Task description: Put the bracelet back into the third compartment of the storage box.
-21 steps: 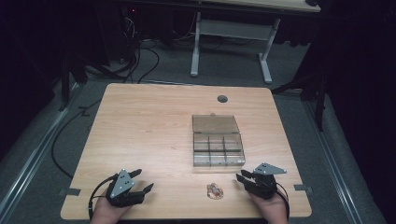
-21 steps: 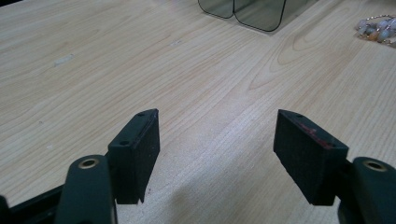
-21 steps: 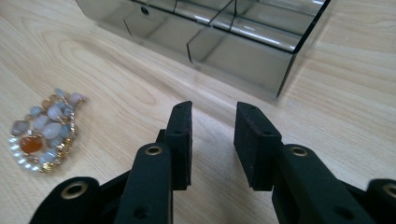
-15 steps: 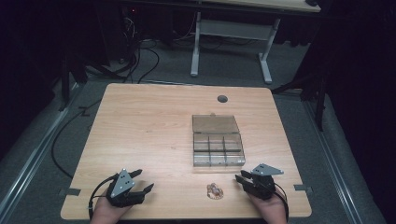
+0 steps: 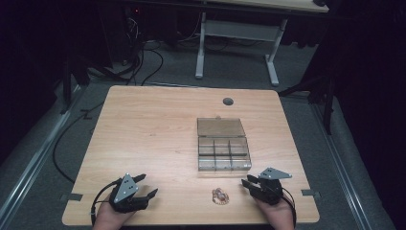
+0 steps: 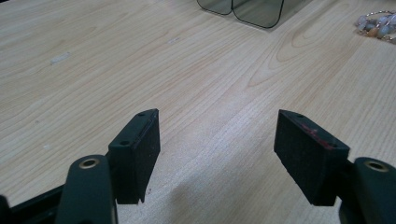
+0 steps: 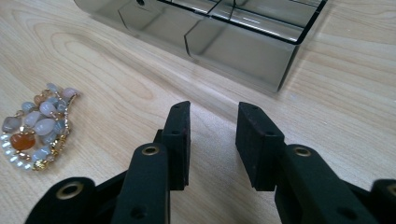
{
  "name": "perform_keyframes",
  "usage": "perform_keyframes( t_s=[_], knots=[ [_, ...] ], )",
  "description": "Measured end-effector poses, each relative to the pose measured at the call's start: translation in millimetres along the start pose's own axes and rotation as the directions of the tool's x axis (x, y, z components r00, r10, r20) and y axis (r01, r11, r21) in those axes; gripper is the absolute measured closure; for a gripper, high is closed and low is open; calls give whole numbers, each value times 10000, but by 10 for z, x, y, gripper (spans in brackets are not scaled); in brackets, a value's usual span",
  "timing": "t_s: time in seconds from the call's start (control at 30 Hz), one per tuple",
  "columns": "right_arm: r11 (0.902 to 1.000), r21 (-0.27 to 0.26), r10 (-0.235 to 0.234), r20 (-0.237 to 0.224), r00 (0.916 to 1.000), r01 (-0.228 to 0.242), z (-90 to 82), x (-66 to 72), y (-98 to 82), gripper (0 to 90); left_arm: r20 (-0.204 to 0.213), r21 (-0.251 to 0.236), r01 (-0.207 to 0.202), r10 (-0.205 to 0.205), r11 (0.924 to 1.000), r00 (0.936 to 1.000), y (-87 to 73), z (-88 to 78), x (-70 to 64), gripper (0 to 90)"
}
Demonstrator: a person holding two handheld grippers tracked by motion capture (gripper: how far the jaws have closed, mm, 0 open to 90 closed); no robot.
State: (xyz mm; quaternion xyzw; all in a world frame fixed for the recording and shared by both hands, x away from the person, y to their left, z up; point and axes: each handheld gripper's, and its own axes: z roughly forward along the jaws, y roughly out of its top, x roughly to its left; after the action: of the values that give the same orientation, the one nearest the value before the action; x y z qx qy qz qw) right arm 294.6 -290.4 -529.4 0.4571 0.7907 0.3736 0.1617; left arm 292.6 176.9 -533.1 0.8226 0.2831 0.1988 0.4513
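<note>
Bracelet (image 5: 220, 196): a small coil of pale grey, pink and orange beads with gilt links, lying flat on the tabletop (image 5: 153, 134) near its near edge, between the two hands.
Place: just near of the clear compartment box (image 5: 223, 154), apart from it; closer to the right tongs (image 5: 250, 183) than to the left tongs (image 5: 146, 185).
Right tongs: released, jaws a moderate gap apart with nothing between them, low over the wood; in the right gripper view the beads (image 7: 37, 125) lie off to the left of the jaws, not touching.
Left tongs: released wide, bare wood between the pads (image 6: 140, 149), well apart from the beads.
Box: lid swung back flat on the far side, compartments look empty.
Handling: likely light and limp; it will sag and trail when lifted, and the smooth round beads may slip from flat pads.
Where to grip: across the bunched middle of the coil, pinching several strands at once rather than a single bead, pads down close to the wood.
Risk: a loose strand catching the box wall.
</note>
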Motion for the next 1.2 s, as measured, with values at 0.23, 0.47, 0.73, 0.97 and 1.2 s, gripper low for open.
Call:
perform_keyframes(
  t_s=[0.23, 0.47, 0.73, 0.97, 1.2],
  knots=[
    [9999, -124, -69, -281, 9996, 65, -46, 18, 8, 770, -11, 33, 12, -12, 10000, 10000, 1, 3, 2, 321],
    [9957, -65, -926, -871, 9919, 924, -12, 302, 88, 826, -43, 73, -25, 25, 10000, 10000, 3, 5, -2, 323],
    [9891, -204, -1472, -1543, 9770, 1458, 48, 560, 163, 900, -17, 61, -26, 26, 10000, 10000, 3, 4, -2, 323],
    [9810, -205, -1929, -2073, 9591, 1929, 154, 778, 208, 900, -17, 76, -25, 25, 10000, 10000, 3, 6, -2, 324],
    [9711, -7, -2315, -2490, 9404, 2388, 267, 947, 209, 900, -24, 85, -28, 29, 10000, 10000, 4, 7, -4, 324]
  ],
)
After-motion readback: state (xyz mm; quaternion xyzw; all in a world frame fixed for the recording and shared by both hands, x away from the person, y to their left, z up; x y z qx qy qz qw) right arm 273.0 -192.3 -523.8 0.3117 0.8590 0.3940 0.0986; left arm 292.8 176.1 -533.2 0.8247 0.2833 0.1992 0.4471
